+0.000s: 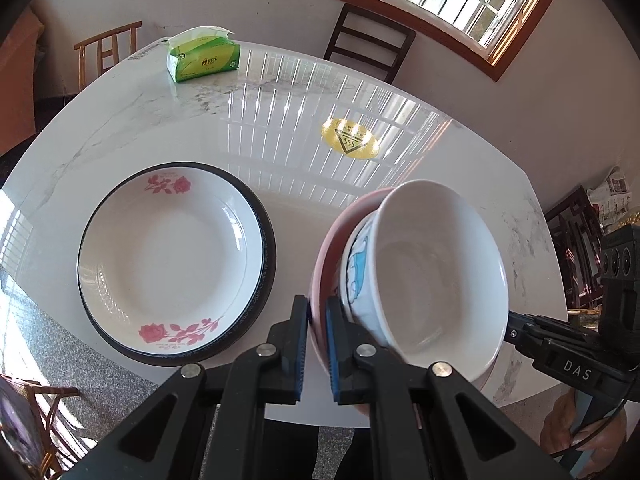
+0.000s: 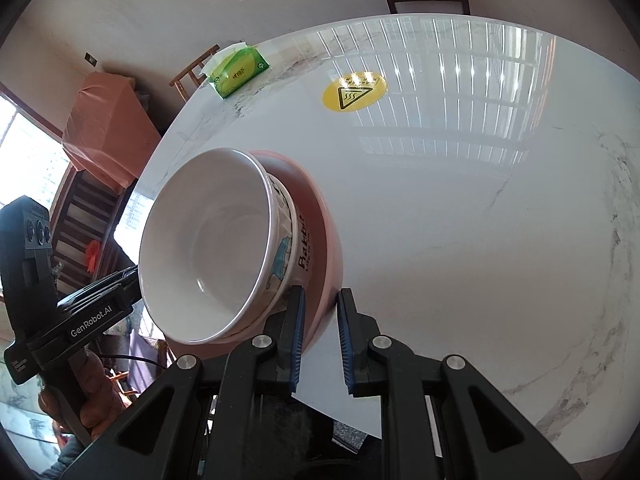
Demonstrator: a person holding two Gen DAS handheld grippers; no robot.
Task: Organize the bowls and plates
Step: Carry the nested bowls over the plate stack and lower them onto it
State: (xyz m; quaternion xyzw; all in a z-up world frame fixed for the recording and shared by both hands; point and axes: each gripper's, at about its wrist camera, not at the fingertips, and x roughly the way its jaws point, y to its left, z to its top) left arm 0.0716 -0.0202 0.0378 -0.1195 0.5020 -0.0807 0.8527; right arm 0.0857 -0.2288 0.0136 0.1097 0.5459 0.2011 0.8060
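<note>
A white bowl with blue cartoon print [image 1: 432,272] sits nested in a pink bowl [image 1: 324,256]; both are tilted and held above the table's near edge. My left gripper [image 1: 318,344] is shut on the pink bowl's rim. My right gripper [image 2: 322,340] grips the pink bowl's rim [image 2: 320,216] on the opposite side, its jaws around the wall. The white bowl [image 2: 208,244] fills the left of the right wrist view. A white plate with red roses [image 1: 170,256] rests on a black-rimmed plate [image 1: 266,264] on the table at left.
The white marble table [image 1: 280,128] carries a green tissue pack [image 1: 204,56] at the far side and a yellow hot-surface sticker [image 1: 351,138]. Chairs [image 1: 368,40] stand around the table. The right gripper's body [image 1: 568,344] shows at right.
</note>
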